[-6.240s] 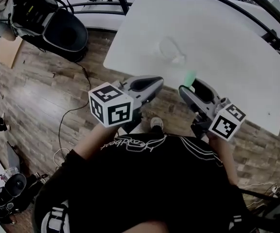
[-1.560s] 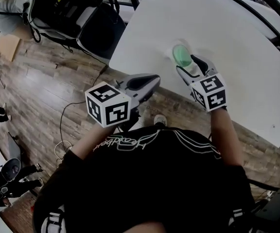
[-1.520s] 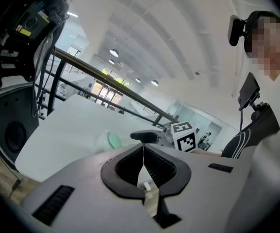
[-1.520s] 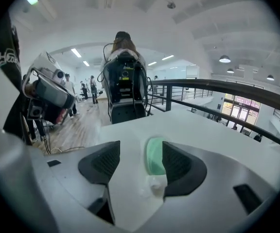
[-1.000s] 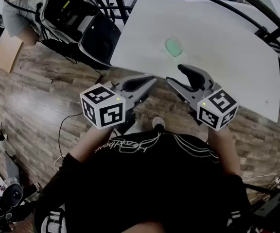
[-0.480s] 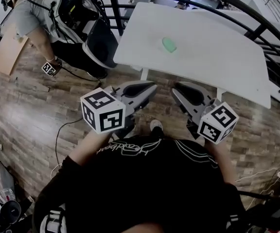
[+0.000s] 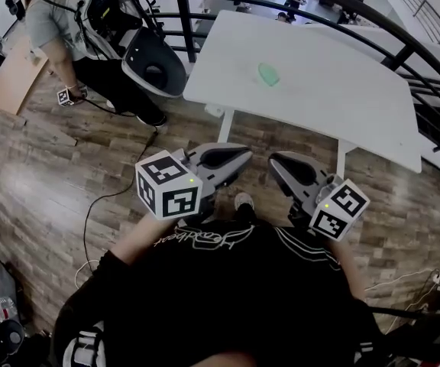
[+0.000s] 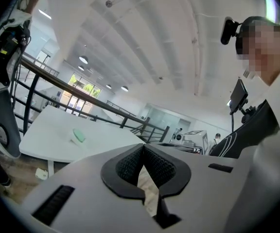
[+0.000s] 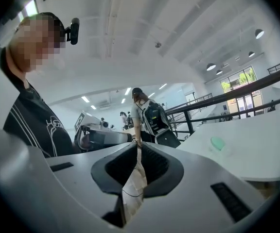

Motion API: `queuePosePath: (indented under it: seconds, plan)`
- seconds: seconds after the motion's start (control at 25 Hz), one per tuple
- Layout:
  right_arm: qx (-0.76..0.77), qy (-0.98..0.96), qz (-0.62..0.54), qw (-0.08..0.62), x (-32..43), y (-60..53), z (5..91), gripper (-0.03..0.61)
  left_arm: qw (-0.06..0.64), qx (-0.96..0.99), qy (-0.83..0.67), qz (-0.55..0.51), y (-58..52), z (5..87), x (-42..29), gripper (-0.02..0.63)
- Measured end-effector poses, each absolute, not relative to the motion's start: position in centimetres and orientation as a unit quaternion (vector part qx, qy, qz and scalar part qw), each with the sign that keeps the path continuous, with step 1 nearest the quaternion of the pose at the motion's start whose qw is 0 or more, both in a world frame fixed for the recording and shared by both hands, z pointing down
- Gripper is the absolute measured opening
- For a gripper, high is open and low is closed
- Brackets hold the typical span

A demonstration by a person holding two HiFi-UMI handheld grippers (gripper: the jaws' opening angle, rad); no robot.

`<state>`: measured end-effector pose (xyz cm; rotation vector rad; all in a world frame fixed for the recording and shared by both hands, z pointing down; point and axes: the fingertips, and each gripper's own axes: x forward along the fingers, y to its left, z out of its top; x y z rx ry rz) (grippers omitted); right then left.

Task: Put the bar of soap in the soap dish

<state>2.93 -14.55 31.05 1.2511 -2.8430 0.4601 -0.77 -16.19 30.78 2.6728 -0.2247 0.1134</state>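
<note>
The green bar of soap lies in the clear soap dish on the white table, well ahead of both grippers. It also shows small in the left gripper view, the soap, and in the right gripper view, the soap. My left gripper and right gripper hang side by side over the wooden floor, short of the table's near edge. The left gripper is shut and empty. The right gripper has just been closing on nothing and is shut.
A black office chair stands left of the table, and a person with a backpack is beyond it. A dark railing curves behind the table. A cable trails across the wood floor at the left.
The right gripper has left the soap in the dish, drawn back from the table and shut its jaws. Both grippers now sit farther from the table, close to the person's body.
</note>
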Motion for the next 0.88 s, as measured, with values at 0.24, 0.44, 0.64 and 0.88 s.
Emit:
queuePosePath:
  seconds: [0.24, 0.44, 0.64, 0.88]
  plan:
    - [0.4, -0.902, 0.162, 0.008, 3.0, -14.1, 32.5, 0.026, 0.23, 0.969, -0.074, 0.05, -15.4, 32.2, -0.2, 0.009]
    - [0.411, -0.894, 0.176, 0.005, 3.6, -14.3, 33.4, 0.021, 0.23, 0.969, -0.07, 0.053, -15.2, 32.7, 0.1, 0.009]
    - [0.419, -0.891, 0.177, 0.008, 3.8, -14.2, 34.0, 0.017, 0.229, 0.969, -0.068, 0.059, -14.8, 33.1, 0.5, 0.009]
    - [0.417, -0.891, 0.179, 0.007, 3.9, -14.2, 33.9, 0.017, 0.227, 0.969, -0.073, 0.058, -14.8, 33.1, 0.4, 0.009]
